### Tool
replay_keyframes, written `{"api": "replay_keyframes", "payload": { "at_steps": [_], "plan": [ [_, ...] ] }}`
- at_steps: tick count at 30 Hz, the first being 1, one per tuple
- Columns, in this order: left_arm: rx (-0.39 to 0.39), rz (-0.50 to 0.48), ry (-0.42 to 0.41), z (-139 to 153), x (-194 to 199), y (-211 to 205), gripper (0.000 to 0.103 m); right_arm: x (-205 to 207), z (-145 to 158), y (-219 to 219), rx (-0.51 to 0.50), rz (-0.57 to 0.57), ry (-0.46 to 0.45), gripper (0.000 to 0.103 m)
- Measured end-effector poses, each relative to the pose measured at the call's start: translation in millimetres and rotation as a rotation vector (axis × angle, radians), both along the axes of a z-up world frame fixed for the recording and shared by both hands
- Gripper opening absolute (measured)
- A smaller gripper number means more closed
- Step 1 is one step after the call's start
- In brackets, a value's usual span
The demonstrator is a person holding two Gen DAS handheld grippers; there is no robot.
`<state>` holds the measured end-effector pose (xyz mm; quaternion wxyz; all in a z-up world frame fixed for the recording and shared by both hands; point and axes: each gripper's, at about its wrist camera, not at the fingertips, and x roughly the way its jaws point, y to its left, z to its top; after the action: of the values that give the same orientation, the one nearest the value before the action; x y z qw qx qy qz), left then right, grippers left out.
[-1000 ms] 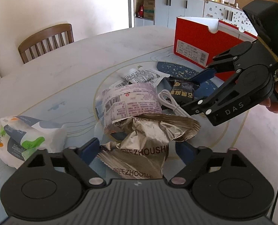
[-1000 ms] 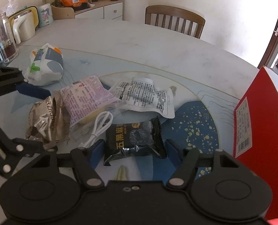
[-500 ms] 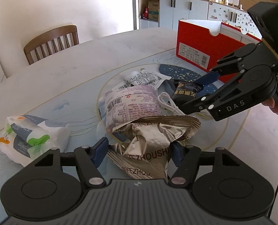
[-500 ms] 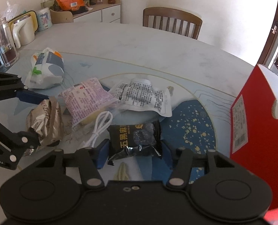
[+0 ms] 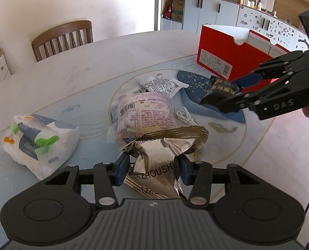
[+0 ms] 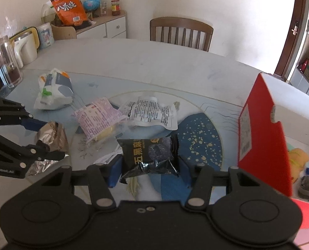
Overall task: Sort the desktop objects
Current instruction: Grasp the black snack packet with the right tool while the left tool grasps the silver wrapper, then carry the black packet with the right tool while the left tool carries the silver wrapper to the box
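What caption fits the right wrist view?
Right tool grips a black snack packet beside the red box; left tool closing on a foil bag.

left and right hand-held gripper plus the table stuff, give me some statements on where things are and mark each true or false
1. The left hand-held gripper has the crumpled silver foil packet between its pads. True; its jaws are closing on it.
2. The right hand-held gripper holds the white cable. False: it grips the black snack packet; the white cable lies on the table.
3. The red box stands on the table. True.
4. The purple-printed packet lies inside the red box. False: it lies on the table beside the white printed pouch.
5. The tissue pack is gripped by a gripper. False: it lies alone on the table.
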<state>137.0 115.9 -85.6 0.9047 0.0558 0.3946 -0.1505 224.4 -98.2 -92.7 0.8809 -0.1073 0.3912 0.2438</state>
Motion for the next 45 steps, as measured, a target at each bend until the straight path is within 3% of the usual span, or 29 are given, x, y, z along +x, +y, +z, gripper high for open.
{"api": "replay_keyframes", "payload": {
  "at_steps": [15, 29, 45],
  "plan": [
    [-0.049, 0.013, -0.017, 43.2, -14.7, -12.6, 0.047, -26.6, 38.2, -18.5, 0.051, -0.031, -0.036, 0.055],
    [-0.069, -0.113, -0.079, 90.0, -14.7, -63.0, 0.047, -51.7, 73.2, -55.0, 0.076, -0.097, -0.066, 0.055],
    [-0.084, -0.231, -0.128, 115.8, 2.8, -143.5, 0.047, -61.0, 95.8, -128.2, 0.090, -0.173, -0.107, 0.055]
  ]
}}
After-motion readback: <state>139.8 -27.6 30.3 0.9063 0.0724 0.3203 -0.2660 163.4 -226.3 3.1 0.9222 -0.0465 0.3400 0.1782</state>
